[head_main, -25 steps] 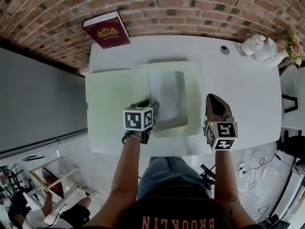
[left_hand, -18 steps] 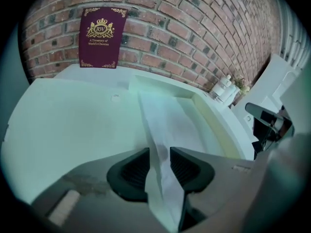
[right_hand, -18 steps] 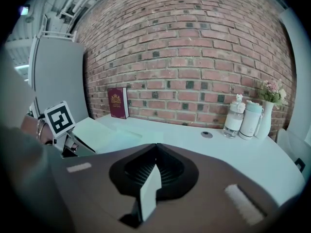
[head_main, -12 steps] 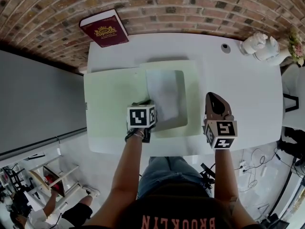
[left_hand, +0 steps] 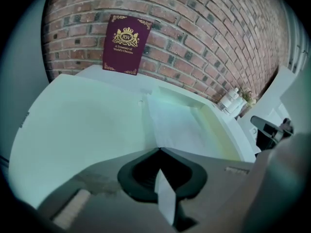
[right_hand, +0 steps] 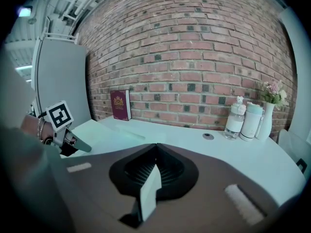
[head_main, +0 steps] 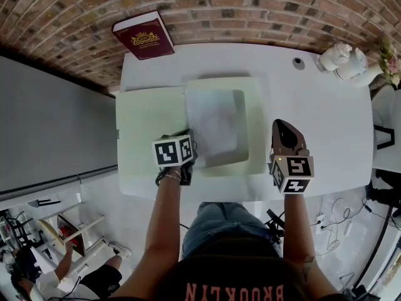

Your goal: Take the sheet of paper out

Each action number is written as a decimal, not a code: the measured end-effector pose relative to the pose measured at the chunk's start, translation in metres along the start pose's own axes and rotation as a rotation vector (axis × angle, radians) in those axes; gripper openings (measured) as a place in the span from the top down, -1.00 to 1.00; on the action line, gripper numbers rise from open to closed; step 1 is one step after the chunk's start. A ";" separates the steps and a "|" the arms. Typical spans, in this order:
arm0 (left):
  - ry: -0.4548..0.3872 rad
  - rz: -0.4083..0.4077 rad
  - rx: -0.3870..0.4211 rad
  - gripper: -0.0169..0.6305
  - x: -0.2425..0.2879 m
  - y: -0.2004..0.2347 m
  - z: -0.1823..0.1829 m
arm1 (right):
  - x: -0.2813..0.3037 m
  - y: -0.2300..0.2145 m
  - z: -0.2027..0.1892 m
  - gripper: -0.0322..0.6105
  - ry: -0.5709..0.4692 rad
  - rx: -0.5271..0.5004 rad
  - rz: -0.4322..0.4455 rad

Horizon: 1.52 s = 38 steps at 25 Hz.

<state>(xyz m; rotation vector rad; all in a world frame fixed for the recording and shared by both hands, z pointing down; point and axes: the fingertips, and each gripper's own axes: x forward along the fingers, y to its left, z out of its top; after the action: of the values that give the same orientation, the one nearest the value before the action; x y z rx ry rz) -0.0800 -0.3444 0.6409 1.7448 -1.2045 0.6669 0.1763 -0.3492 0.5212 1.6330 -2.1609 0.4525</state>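
White paper [head_main: 213, 127] lies in the green box [head_main: 254, 121], not yet taken out. Left gripper [left_hand: 156, 150] has its jaws pressed together on the near corner of the paper, it seems. Right gripper [right_hand: 155, 145] is closed and empty. Only the grasp looks done; pulling out remains.

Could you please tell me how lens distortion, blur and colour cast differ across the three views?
Head view: evenly lit and sharp, though the lens bows the brick wall and table edges. Left gripper view: heavy fisheye, dark corners, a greenish cast over the sheet of paper, nearest foreground soft. Right gripper view: fisheye too, bottles crisp, foreground blurred.
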 end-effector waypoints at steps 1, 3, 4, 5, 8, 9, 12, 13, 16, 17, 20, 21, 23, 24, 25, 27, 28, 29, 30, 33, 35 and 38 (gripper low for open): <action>-0.007 0.006 -0.002 0.94 -0.004 0.003 0.001 | -0.001 0.002 0.002 0.90 -0.004 -0.002 0.005; -0.022 0.018 -0.005 0.94 -0.012 0.007 0.003 | -0.002 0.007 0.005 0.90 -0.013 -0.008 0.015; -0.030 0.023 -0.005 0.94 -0.017 0.009 0.004 | -0.003 0.009 0.007 0.90 -0.018 -0.012 0.020; -0.037 0.028 -0.005 0.94 -0.021 0.011 0.005 | -0.004 0.012 0.010 0.90 -0.024 -0.015 0.025; -0.054 0.043 0.006 0.94 -0.031 0.017 0.007 | -0.007 0.018 0.016 0.90 -0.041 -0.023 0.035; -0.059 0.048 0.010 0.94 -0.034 0.019 0.007 | -0.009 0.020 0.018 0.90 -0.046 -0.026 0.037; -0.072 0.063 0.010 0.94 -0.042 0.027 0.007 | -0.013 0.026 0.021 0.90 -0.054 -0.034 0.043; -0.076 0.068 0.009 0.94 -0.044 0.029 0.008 | -0.014 0.027 0.022 0.90 -0.056 -0.036 0.044; -0.083 0.079 0.009 0.94 -0.050 0.038 0.009 | -0.018 0.030 0.023 0.90 -0.058 -0.045 0.047; -0.084 0.083 0.008 0.94 -0.051 0.041 0.009 | -0.019 0.031 0.023 0.90 -0.058 -0.048 0.047; -0.090 0.096 0.008 0.94 -0.057 0.052 0.010 | -0.021 0.036 0.025 0.90 -0.061 -0.056 0.050; -0.092 0.101 0.007 0.94 -0.060 0.055 0.011 | -0.021 0.037 0.025 0.90 -0.061 -0.059 0.052; -0.095 0.109 0.006 0.94 -0.064 0.062 0.011 | -0.022 0.040 0.025 0.90 -0.061 -0.065 0.053; -0.097 0.114 0.007 0.94 -0.066 0.065 0.011 | -0.023 0.041 0.025 0.90 -0.061 -0.067 0.054; -0.097 0.119 0.008 0.94 -0.068 0.069 0.011 | -0.023 0.043 0.024 0.90 -0.060 -0.070 0.055; -0.098 0.129 0.009 0.94 -0.072 0.076 0.010 | -0.024 0.048 0.025 0.90 -0.060 -0.076 0.059; -0.099 0.133 0.009 0.94 -0.074 0.079 0.010 | -0.024 0.050 0.025 0.90 -0.059 -0.080 0.062; -0.101 0.138 0.007 0.94 -0.076 0.083 0.009 | -0.024 0.052 0.025 0.90 -0.058 -0.083 0.065; -0.104 0.141 0.005 0.94 -0.079 0.086 0.009 | -0.024 0.054 0.025 0.90 -0.057 -0.086 0.069; -0.112 0.152 0.003 0.94 -0.085 0.096 0.009 | -0.024 0.063 0.026 0.90 -0.057 -0.100 0.081; -0.118 0.160 0.003 0.94 -0.089 0.103 0.009 | -0.023 0.069 0.026 0.90 -0.056 -0.111 0.091; -0.124 0.172 0.014 0.94 -0.096 0.111 0.010 | -0.024 0.075 0.026 0.90 -0.052 -0.126 0.102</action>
<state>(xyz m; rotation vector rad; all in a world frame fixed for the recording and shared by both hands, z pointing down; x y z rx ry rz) -0.2197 -0.3255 0.5987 1.7277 -1.4512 0.6765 0.1067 -0.3217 0.4853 1.4875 -2.2693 0.2991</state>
